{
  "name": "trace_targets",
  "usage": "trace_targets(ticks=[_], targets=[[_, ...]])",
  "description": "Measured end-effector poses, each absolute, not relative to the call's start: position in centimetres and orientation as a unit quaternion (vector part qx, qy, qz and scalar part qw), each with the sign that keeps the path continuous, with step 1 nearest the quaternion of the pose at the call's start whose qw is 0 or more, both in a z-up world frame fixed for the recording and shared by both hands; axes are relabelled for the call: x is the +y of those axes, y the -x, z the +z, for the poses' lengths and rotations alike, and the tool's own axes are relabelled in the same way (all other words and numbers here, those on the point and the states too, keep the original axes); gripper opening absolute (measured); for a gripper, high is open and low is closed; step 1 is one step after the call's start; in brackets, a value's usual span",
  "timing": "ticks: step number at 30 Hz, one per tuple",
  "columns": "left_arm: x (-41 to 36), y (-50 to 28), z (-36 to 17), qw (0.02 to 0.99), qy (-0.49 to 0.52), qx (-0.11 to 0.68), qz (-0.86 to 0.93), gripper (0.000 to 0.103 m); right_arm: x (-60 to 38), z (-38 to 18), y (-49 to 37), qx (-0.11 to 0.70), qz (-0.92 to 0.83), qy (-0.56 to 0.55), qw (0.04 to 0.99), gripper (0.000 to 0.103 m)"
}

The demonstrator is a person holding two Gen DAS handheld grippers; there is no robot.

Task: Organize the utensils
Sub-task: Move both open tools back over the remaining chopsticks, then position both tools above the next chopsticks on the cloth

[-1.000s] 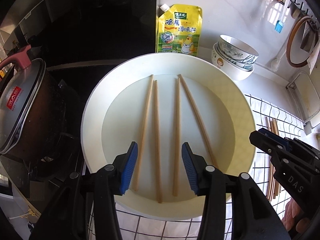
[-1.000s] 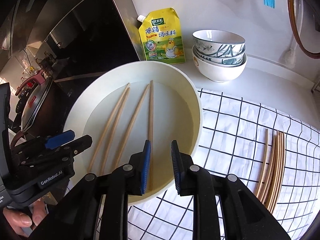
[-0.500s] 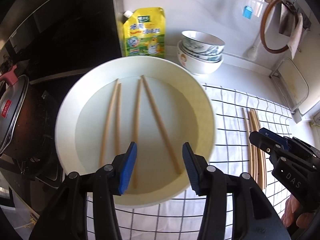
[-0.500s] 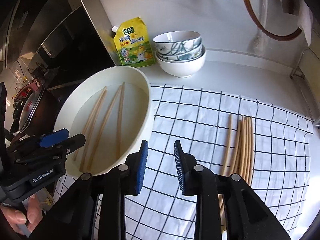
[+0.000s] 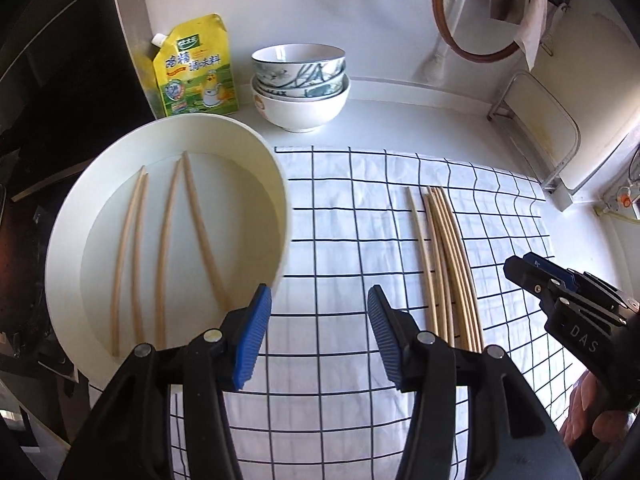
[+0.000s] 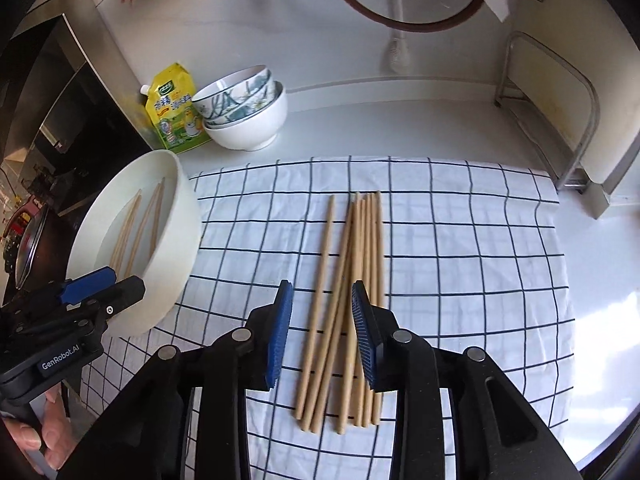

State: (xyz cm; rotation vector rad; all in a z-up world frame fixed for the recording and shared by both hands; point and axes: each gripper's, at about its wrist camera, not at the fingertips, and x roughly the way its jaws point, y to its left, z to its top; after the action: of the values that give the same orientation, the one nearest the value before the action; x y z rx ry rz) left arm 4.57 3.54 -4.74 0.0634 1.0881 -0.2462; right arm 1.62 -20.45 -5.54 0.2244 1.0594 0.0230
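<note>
Over the checked cloth (image 6: 460, 248), our right gripper (image 6: 322, 330) hangs directly above the chopstick bundle (image 6: 362, 280), jaws empty, narrowly parted and just widening, sticks running along its pointing line. Our left gripper (image 5: 316, 332), half-open and empty, sits nearer the white basin (image 5: 64, 248).

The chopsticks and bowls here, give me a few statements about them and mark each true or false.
1. Four chopsticks lie in the white basin. True.
2. The right gripper grips a chopstick. False: its jaws have just been opening, with nothing clamped.
3. The bundle of chopsticks rests on the checked cloth. True.
4. The stacked bowls sit on the cloth. False: they stand on the counter behind it.
5. The left gripper is open. True.
</note>
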Motion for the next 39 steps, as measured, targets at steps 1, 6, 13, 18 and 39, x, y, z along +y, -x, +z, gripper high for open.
trace_targets(ticks=[1,6,13,18,39], targets=[[2.9,-4.5,-5.0,0.846,-0.031,0.519,-0.121,0.050,-21.1,-5.8,-1.4,0.506,0.006,-0.108,0.856,0.030],[0.2,-3.9,-6.1,0.840,-0.047,0.523,-0.132,0.053,-23.7,-7.6,-0.4,0.517,-0.014,-0.114,0.848,0.032],[-1.9,-3.6,-8.3,0.827,-0.065,0.540,-0.141,0.054,-24.8,-10.5,-0.3,0.534,-0.016,-0.115,0.837,0.034],[-2.6,-3.9,-9.5,0.822,-0.069,0.547,-0.142,0.056,-24.6,-12.4,-1.0,0.544,-0.008,-0.117,0.831,0.036],[-3.9,-5.5,-12.3,0.810,-0.061,0.564,-0.147,0.058,-23.3,-14.6,-2.9,0.554,-0.004,-0.075,0.829,0.036]])
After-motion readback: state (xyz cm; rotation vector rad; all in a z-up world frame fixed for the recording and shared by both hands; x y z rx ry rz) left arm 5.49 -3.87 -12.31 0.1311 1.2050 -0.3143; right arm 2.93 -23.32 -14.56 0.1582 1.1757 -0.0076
